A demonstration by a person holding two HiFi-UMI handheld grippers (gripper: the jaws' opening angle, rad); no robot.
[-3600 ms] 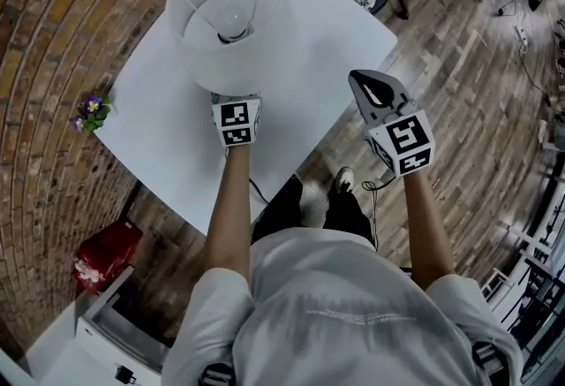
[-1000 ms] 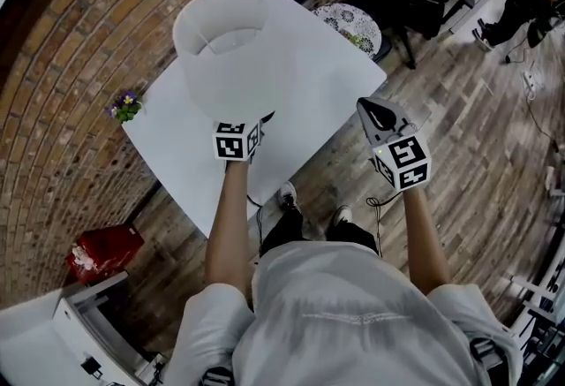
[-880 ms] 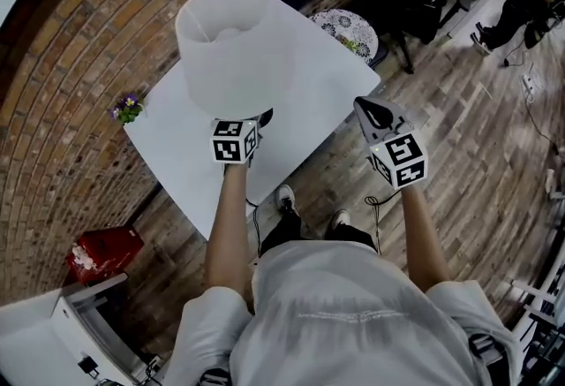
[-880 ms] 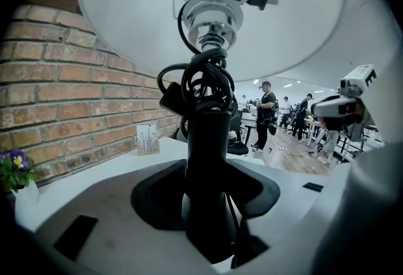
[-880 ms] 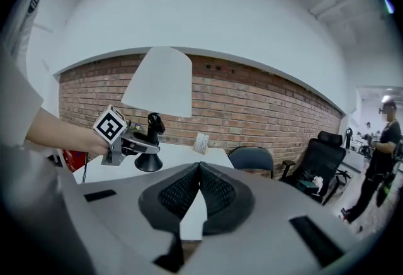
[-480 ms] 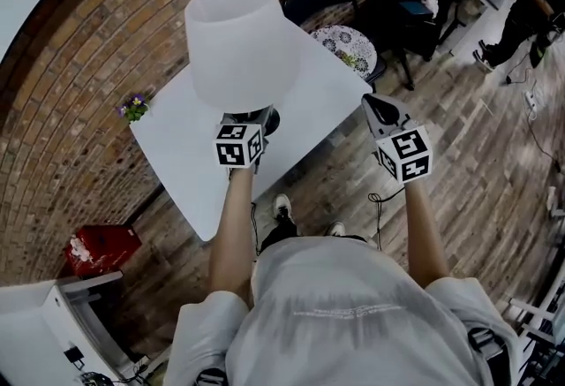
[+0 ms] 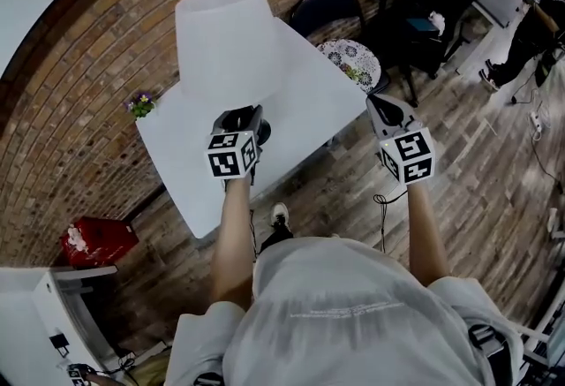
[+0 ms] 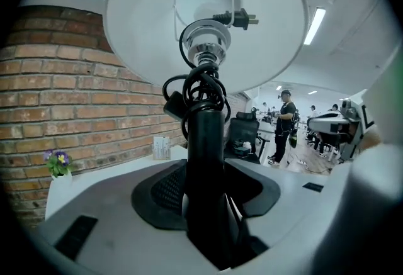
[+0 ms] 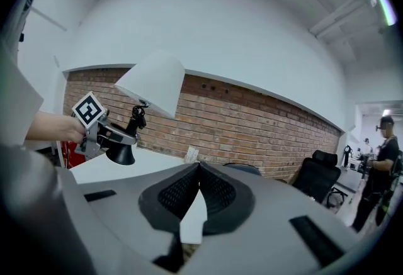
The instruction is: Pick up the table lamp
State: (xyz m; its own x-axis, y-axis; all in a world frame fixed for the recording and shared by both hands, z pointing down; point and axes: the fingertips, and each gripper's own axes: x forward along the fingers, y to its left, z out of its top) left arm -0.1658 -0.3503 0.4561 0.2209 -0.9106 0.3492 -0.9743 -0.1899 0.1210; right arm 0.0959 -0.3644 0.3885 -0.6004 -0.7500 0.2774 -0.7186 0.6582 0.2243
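Note:
The table lamp has a white shade (image 7: 225, 40) on a black stem, with its black cord coiled round the stem and the plug (image 8: 242, 17) dangling under the shade (image 8: 145, 22). My left gripper (image 7: 243, 119) is shut on the stem (image 8: 204, 141) just above the round black base (image 7: 262, 130). In the right gripper view the lamp (image 9: 154, 88) leans in my left gripper (image 9: 104, 135), its base (image 9: 119, 154) a little above the white table (image 9: 135, 170). My right gripper (image 7: 381, 106) hovers off the table's right edge, shut and empty (image 9: 198, 170).
The white table (image 7: 305, 102) stands against a brick wall. A small pot of purple flowers (image 7: 141, 103) sits at its far left corner. A chair with a patterned cushion (image 7: 351, 62) and black office chairs (image 7: 441, 4) stand beyond. A red bin (image 7: 97, 240) is on the floor at left.
The lamp has risen with my left gripper and now leans with its shade away from me. My right gripper has risen too, still shut and empty.

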